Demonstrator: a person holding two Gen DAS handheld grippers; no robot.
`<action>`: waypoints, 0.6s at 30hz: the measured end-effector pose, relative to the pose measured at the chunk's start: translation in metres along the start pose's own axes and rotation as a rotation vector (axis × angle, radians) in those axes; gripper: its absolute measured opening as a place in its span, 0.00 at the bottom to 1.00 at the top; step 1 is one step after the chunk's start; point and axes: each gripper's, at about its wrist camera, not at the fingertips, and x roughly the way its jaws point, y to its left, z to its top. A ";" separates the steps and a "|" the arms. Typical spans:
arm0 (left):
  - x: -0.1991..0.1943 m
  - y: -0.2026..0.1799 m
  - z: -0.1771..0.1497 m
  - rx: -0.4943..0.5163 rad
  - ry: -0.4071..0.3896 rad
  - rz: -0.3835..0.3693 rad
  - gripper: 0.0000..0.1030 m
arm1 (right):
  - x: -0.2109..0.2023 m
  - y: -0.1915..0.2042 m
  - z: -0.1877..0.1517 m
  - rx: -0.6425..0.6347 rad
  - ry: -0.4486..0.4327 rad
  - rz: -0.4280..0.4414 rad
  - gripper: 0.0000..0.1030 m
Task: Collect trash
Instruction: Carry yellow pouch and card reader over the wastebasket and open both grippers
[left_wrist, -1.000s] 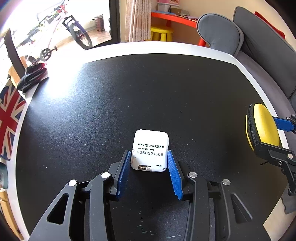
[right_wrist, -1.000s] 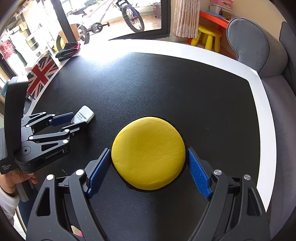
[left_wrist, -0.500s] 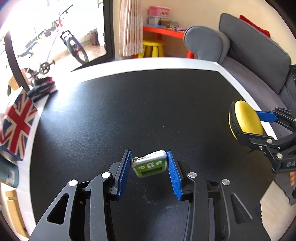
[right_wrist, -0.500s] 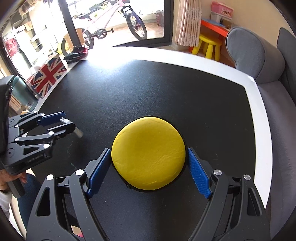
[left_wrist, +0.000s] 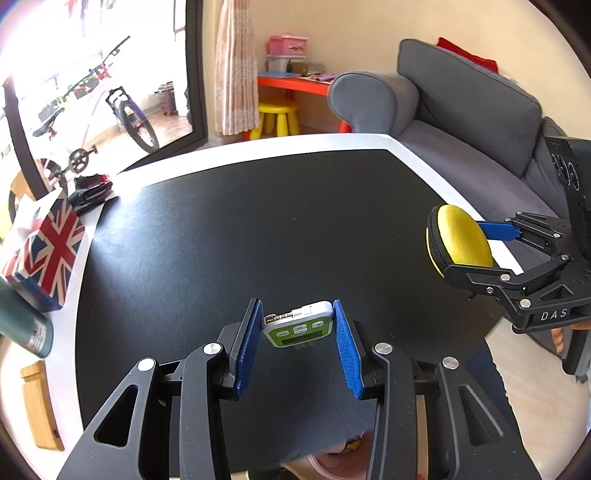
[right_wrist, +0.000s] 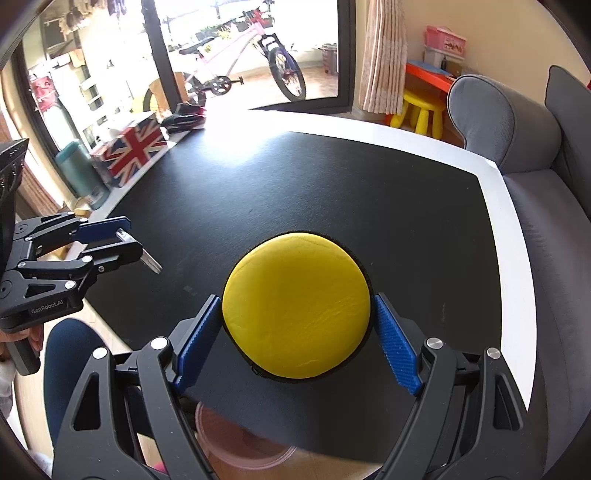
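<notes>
My left gripper is shut on a small white device with a green face, gripped by its sides between the blue pads. It hangs above the near part of the black table, plug end facing away. My right gripper is shut on a round yellow zip case, lifted over the table's near right part. In the left wrist view the case and right gripper show at the right. In the right wrist view the left gripper with the device shows at the left.
A Union Jack box, a dark green bottle and a black bundle line the table's left border. A grey sofa runs along the right. A pinkish round container sits below the near edge, beside a person's knee.
Both grippers rose and drew back toward the near edge with their loads. The device left the table and tipped from its white printed back to its green face.
</notes>
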 end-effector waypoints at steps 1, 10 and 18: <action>-0.006 -0.004 -0.005 0.010 -0.005 -0.004 0.37 | -0.006 0.003 -0.005 -0.005 -0.009 0.003 0.78; -0.036 -0.020 -0.044 0.016 -0.002 -0.054 0.37 | -0.043 0.030 -0.050 -0.051 -0.024 0.036 0.78; -0.048 -0.035 -0.078 0.009 0.024 -0.092 0.37 | -0.066 0.044 -0.091 -0.067 -0.016 0.057 0.78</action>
